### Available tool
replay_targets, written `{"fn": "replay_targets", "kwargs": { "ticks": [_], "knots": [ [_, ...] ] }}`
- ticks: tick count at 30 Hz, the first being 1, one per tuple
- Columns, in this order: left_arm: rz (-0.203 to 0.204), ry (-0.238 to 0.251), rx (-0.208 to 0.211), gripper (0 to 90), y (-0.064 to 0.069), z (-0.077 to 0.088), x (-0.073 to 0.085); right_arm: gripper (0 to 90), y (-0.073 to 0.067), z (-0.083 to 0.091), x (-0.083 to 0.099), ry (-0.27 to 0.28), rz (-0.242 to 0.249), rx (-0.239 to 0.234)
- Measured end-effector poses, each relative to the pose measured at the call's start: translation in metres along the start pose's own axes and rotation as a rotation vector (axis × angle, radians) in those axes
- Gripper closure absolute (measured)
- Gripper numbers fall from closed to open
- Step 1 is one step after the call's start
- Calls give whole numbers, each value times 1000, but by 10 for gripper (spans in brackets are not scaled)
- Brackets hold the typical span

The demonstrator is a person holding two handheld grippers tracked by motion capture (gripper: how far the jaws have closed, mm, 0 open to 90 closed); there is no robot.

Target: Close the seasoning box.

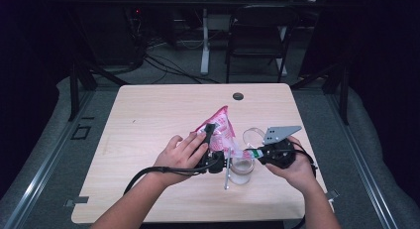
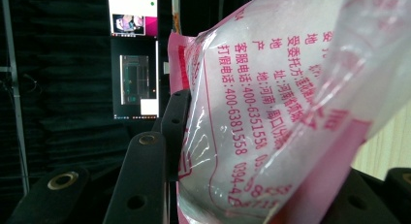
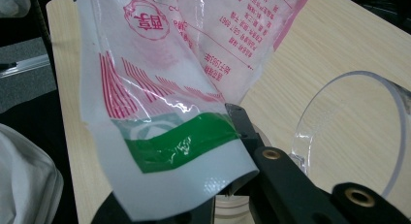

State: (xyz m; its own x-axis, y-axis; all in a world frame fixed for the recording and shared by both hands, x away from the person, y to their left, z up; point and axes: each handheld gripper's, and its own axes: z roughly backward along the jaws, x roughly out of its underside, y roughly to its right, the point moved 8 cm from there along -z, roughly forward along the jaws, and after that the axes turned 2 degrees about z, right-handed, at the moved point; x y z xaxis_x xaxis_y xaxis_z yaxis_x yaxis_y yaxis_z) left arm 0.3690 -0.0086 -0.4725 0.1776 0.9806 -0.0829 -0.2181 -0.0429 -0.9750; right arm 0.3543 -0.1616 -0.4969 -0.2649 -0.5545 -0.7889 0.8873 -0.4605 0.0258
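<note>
Pink-printed plastic bag hangs above the table between your grippers: your left gripper has its jaws clamped on the bag's bulging body, your right gripper has its jaws pinched together on the green-striped corner. A clear jar stands just below, near the table's front edge; the far half lies bare.

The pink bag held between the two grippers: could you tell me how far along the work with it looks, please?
Done: the pink bag is lifted off the table, and the clear jar stands open, its lid tilted back. In hand: the left gripper clamps the bag's body while the right gripper pinches its green-striped end over the jar. Left: probably opening or tipping the bag; no contents are seen leaving it.
</note>
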Motion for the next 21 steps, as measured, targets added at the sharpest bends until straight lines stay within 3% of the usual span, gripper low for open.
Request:
{"fn": "replay_targets", "kwargs": {
  "ticks": [12, 21],
  "knots": [
    [-12, -10, 1, 637, -1, 1, 0, 898, 0, 0, 0, -1, 0, -1],
    [4, 4, -5, 638, 0, 1, -1, 898, 0, 0, 1, -2, -2, -2]
  ]
}}
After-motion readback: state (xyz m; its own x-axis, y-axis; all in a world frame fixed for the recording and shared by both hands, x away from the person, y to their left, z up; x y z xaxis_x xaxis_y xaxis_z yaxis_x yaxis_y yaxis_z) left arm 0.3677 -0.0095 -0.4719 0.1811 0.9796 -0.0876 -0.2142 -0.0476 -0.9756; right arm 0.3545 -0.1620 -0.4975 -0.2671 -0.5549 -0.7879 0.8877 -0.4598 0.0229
